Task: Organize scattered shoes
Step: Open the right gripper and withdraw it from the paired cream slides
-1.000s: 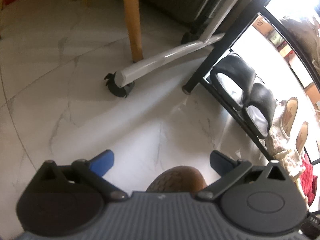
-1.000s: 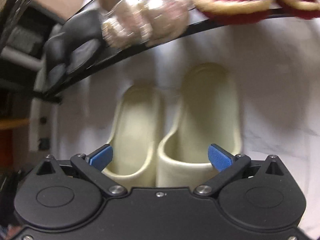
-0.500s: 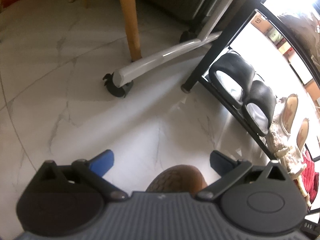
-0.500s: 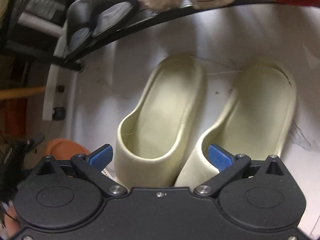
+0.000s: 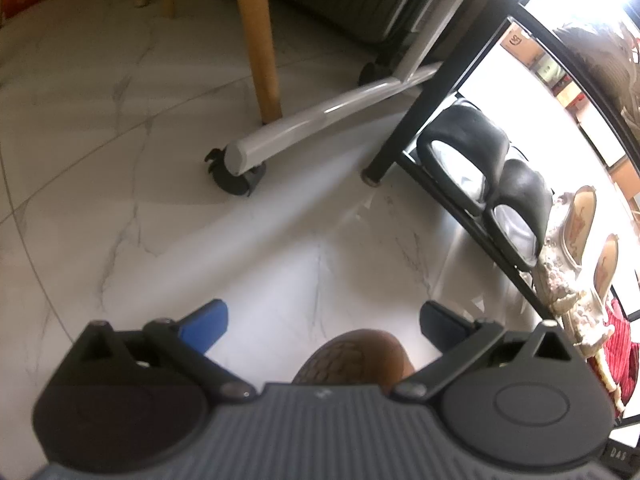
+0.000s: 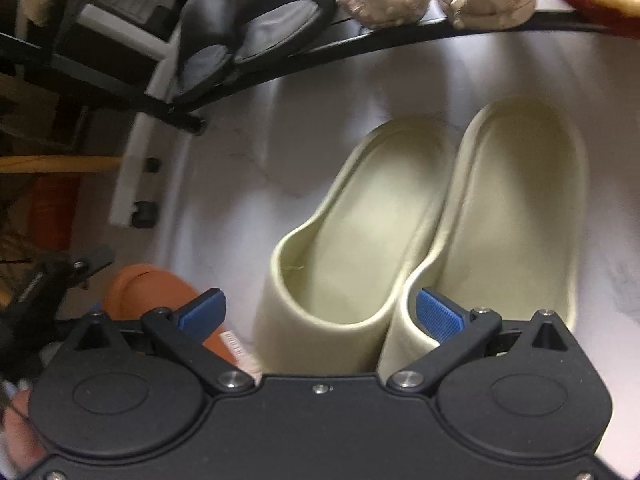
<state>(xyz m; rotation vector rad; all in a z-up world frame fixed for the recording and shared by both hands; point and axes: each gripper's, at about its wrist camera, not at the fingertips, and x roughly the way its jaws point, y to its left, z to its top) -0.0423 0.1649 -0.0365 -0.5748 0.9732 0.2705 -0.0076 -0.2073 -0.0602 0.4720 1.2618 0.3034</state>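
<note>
In the right wrist view two cream slides lie side by side on the white floor, the left cream slide [image 6: 360,224] and the right cream slide [image 6: 516,208]. My right gripper [image 6: 320,314] is open, its fingers straddling the toe of the left one. An orange slide [image 6: 148,296] lies at lower left. In the left wrist view my left gripper [image 5: 324,320] is open over the floor, with the orange slide's toe [image 5: 356,356] just below and between its fingers. The black shoe rack [image 5: 452,184] at right holds black slippers [image 5: 480,152], beaded sandals [image 5: 568,248] and red slippers [image 5: 620,344].
A wooden table leg [image 5: 256,40] and a grey wheeled frame [image 5: 316,132] with a black caster [image 5: 236,176] stand on the marble floor ahead of the left gripper. In the right wrist view the rack's bottom rail [image 6: 360,52] runs above the cream slides.
The right gripper has swung left and back: the cream slides shifted right in view, and the orange slide came into view. The left view tilted slightly; the left gripper stays open.
</note>
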